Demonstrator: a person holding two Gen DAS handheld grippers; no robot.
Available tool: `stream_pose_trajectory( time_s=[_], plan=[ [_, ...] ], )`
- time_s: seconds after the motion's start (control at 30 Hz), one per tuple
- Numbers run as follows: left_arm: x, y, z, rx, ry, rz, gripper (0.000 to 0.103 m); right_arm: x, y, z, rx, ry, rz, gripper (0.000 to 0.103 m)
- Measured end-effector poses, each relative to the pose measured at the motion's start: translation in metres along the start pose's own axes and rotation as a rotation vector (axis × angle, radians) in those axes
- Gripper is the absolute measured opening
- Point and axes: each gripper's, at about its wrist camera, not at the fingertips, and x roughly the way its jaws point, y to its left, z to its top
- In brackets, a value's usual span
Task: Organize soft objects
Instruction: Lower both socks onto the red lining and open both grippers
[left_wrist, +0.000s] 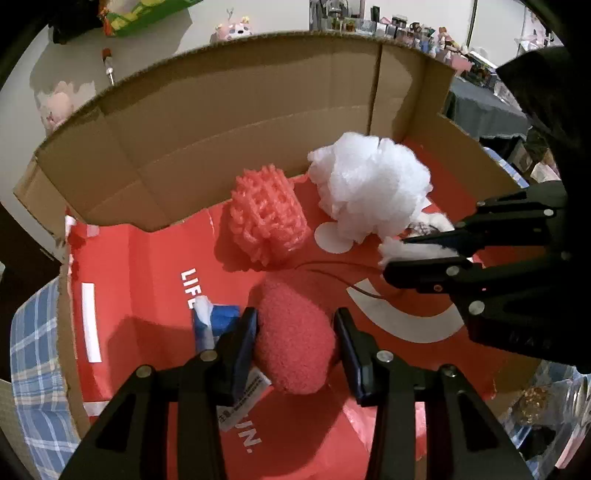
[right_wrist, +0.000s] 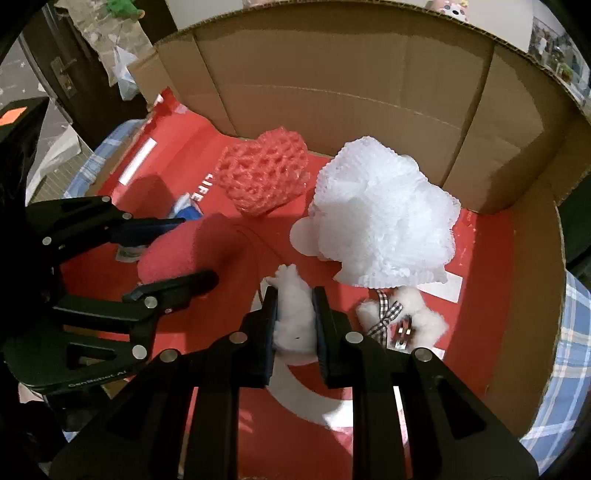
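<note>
My left gripper is shut on a pink plush toy with a white label, held just above the red floor of a cardboard box. It also shows in the right wrist view. My right gripper is shut on a white fluffy toy that has a checked ribbon. A pink foam net and a white foam net bundle lie at the back of the box.
The box's brown flaps stand up behind and to the right. A blue and white scrap lies beside the left gripper. A blue plaid cloth is under the box. Shelves with clutter are far behind.
</note>
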Motion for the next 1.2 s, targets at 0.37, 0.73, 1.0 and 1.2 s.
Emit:
stream_pose_trajectory(
  time_s=[0.37, 0.73, 1.0, 1.2],
  plan=[
    [0.012, 0.004, 0.001, -0.001, 0.020, -0.002, 0.046, 0.015, -0.003, 0.003, -0.010, 0.016, -0.044, 0.017],
    [0.009, 0.013, -0.007, -0.007, 0.003, -0.013, 0.057, 0.015, -0.007, 0.000, 0.001, 0.004, -0.053, 0.019],
    [-0.007, 0.019, -0.011, -0.003, -0.022, -0.005, 0.062, 0.013, -0.003, -0.005, 0.011, -0.005, -0.069, 0.021],
    [-0.019, 0.017, -0.015, 0.008, -0.044, -0.004, 0.065, 0.014, -0.005, -0.006, 0.020, -0.001, -0.075, 0.024]
  ],
)
